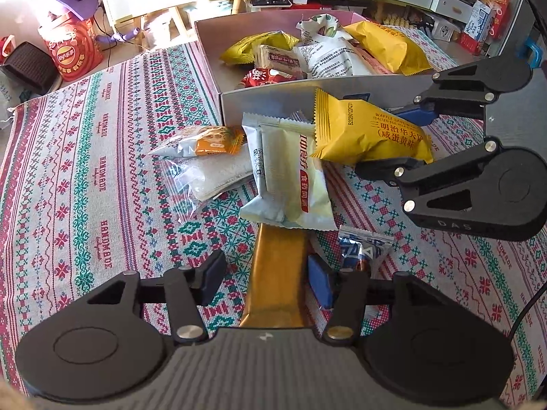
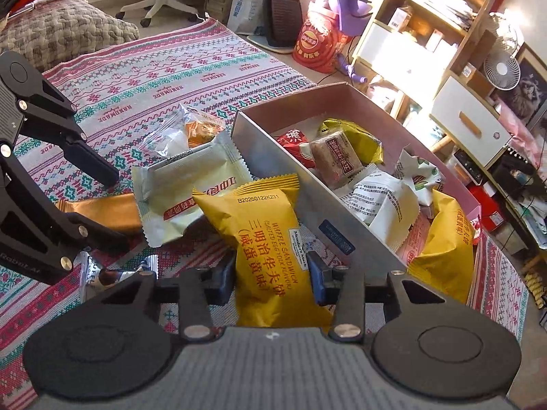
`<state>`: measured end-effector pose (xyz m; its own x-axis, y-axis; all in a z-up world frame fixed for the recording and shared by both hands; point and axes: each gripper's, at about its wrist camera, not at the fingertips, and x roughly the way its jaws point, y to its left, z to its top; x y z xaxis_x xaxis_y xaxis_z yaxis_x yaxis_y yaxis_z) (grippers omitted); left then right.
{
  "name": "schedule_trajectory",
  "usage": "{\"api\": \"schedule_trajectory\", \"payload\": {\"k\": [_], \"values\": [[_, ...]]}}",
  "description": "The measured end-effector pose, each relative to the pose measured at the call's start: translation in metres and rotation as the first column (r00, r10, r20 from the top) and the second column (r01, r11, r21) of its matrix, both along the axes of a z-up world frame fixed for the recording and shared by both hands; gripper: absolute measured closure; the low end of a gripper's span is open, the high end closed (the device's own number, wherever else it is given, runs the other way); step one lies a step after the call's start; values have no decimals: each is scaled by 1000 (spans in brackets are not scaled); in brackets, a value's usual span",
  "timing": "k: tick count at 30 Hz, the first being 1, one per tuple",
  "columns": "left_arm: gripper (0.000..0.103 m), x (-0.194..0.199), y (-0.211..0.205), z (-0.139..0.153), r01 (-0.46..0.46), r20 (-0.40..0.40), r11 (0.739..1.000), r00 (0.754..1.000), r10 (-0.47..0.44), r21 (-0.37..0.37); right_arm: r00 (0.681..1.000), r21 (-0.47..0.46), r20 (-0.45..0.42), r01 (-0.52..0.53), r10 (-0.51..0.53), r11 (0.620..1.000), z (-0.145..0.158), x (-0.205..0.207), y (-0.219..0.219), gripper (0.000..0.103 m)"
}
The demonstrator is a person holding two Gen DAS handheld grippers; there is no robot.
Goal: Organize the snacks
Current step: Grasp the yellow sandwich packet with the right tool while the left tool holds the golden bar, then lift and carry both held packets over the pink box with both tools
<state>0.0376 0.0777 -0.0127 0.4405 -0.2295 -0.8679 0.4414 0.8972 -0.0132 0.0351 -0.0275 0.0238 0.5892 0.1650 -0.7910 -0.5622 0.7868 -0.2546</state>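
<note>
We are partway through: about seven snacks are sitting inside the box [image 2: 273, 157]. Our right gripper [image 2: 270, 280] is clamping the yellow waffle packet [image 2: 270, 239] just outside the box wall; our left gripper [image 1: 263, 280] is straddling the gold bar [image 1: 277, 273], fingers wide. Five more packets are lying near the box

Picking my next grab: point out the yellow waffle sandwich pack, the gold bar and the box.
yellow waffle sandwich pack [image 2: 270, 239], right wrist view, printed front.
gold bar [image 1: 277, 273], left wrist view, wrapper middle.
box [image 1: 266, 97], left wrist view, near wall.
</note>
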Motion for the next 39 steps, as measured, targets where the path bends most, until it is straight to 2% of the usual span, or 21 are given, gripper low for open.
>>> {"api": "schedule_trajectory", "payload": {"k": [6,10,14,21,24,27,31,33,39], "values": [[55,-1,6,2,-11,0,1000,1000,11,-5,994,24,-63,94,-92,995,11,-8,-11,66],[59,-3,8,2,-19,10,1000,1000,19,-4,964,53,-187,203,-190,978,10,-10,-25,66],[64,-6,8,2,-34,20,999,999,34,-4,948,77,-239,236,-212,969,5,-15,-32,66],[66,-11,8,2,-53,30,999,998,53,-6,950,123,-241,233,-199,965,0,-19,-36,58],[66,-11,8,2,-64,28,998,998,64,-10,962,161,-211,209,-173,965,-1,-21,-37,49],[66,-12,8,2,-68,29,998,997,69,-12,970,184,-183,196,-162,963,-5,-23,-37,48],[66,-14,8,2,-77,37,997,996,77,-14,973,204,-170,192,-159,960,-4,-25,-38,51],[66,-15,8,3,-80,40,997,996,80,-15,974,200,-161,190,-159,961,-3,-27,-38,63],[66,-18,13,7,-90,18,995,996,91,-39,973,199,-157,201,-171,959,1,-30,-37,67]]}}
